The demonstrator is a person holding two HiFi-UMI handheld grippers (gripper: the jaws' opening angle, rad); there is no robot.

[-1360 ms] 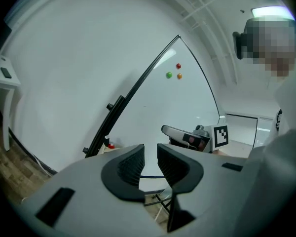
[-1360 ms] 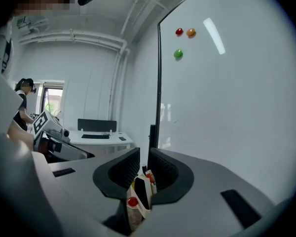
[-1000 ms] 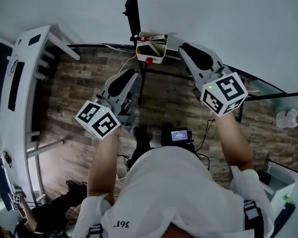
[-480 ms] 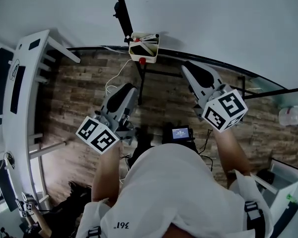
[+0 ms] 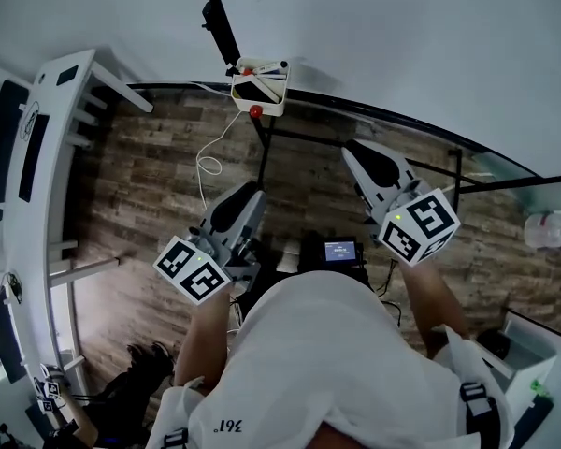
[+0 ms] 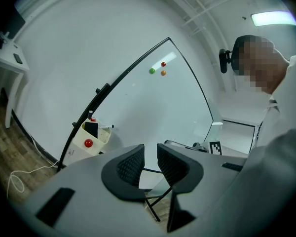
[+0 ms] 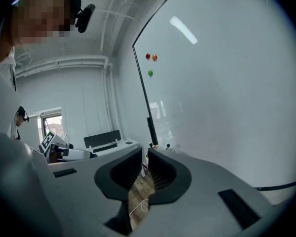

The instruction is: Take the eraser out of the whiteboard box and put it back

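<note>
The left gripper (image 6: pixel 150 156) is carried level with its jaws parted and nothing between them, which leaves it ready for a pick. The right gripper (image 7: pixel 144 163) is held alongside, its jaws brought nearly together with only a narrow slit left, and nothing is gripped there either; a supporting role is judged likely for it. Both are seen well short of the whiteboard box (image 5: pixel 261 101), which is hung on the lower edge of the whiteboard (image 5: pixel 402 45) so that its contents can be reached from in front. The eraser (image 6: pixel 91 129) is seen standing inside that box, dark against the white wall, with marker pens (image 5: pixel 269 66) laid across the rim. The take-out is not yet begun; an approach towards the box is what is called for next
</note>
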